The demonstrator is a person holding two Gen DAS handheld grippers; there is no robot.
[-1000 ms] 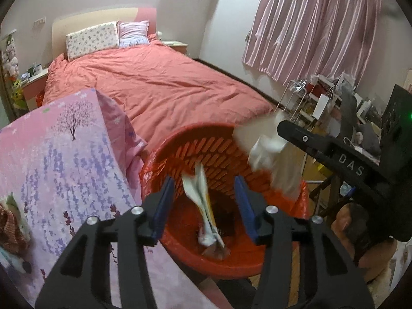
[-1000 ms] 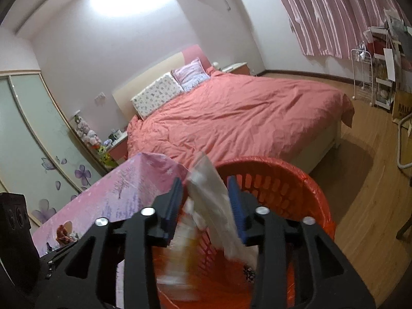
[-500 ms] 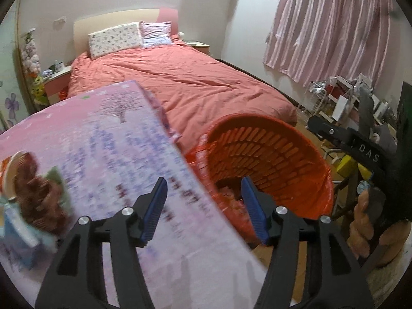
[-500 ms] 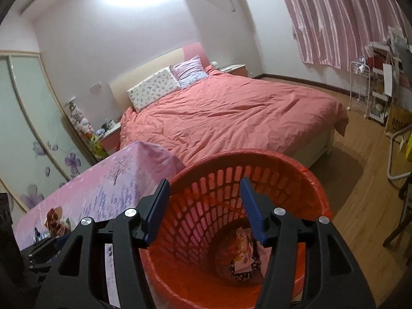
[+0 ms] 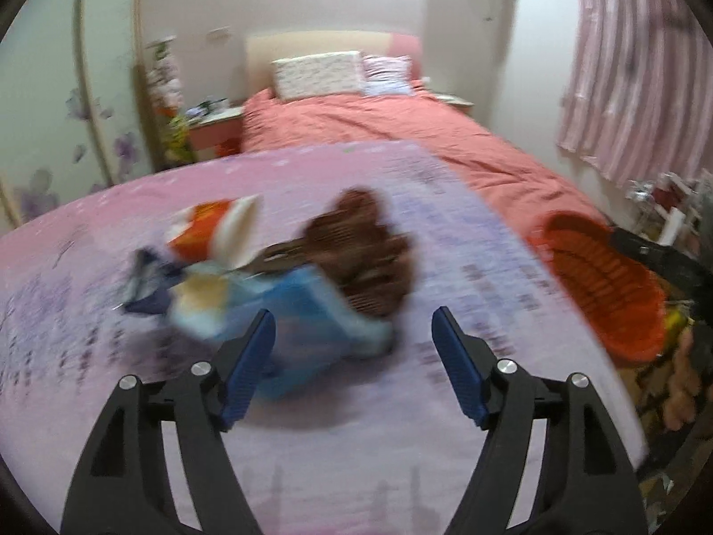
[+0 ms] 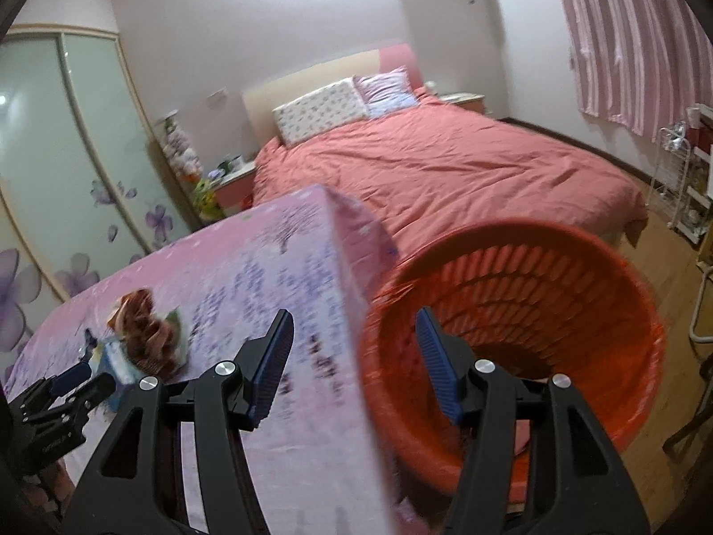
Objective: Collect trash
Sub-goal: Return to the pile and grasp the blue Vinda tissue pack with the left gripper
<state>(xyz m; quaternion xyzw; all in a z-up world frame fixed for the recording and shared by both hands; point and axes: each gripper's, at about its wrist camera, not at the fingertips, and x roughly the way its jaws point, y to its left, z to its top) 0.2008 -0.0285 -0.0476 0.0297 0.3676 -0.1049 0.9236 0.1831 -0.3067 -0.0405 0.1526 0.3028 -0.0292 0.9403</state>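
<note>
Left gripper [image 5: 352, 347] hangs with its jaws spread wide and nothing between them, low over the pink tablecloth [image 5: 312, 454], pointed at a loose trash pile [image 5: 285, 263] that lies on the cloth well apart from the red basket [image 5: 601, 285]. The pile is blurred, so contents are uncertain: a brown crumpled item [image 5: 370, 263] on the side nearest the basket, a pale blue packet [image 5: 312, 312] under it and closest to the fingers, a red-and-white wrapper [image 5: 214, 227] on the far side from the basket, and something dark beside that. Right gripper [image 6: 352, 365] is likewise unclenched and empty, poised at the table edge just beside the basket rim [image 6: 512, 240]; the basket interior is mostly hidden, so what it already holds cannot be confirmed. Judgement — the step in hand is reaching for the remaining trash. Risks: the items overlap, so closing on the blue packet may drag or tip the brown piece off it and scatter the heap away from the basket; thin wrappers lie flat on soft cloth, so the fingers could pinch the tablecloth itself and pull it — with everything on it — toward the edge. A partial grip on crumpled material could also let go during the carry and drop short of the basket, onto the floor.
</note>
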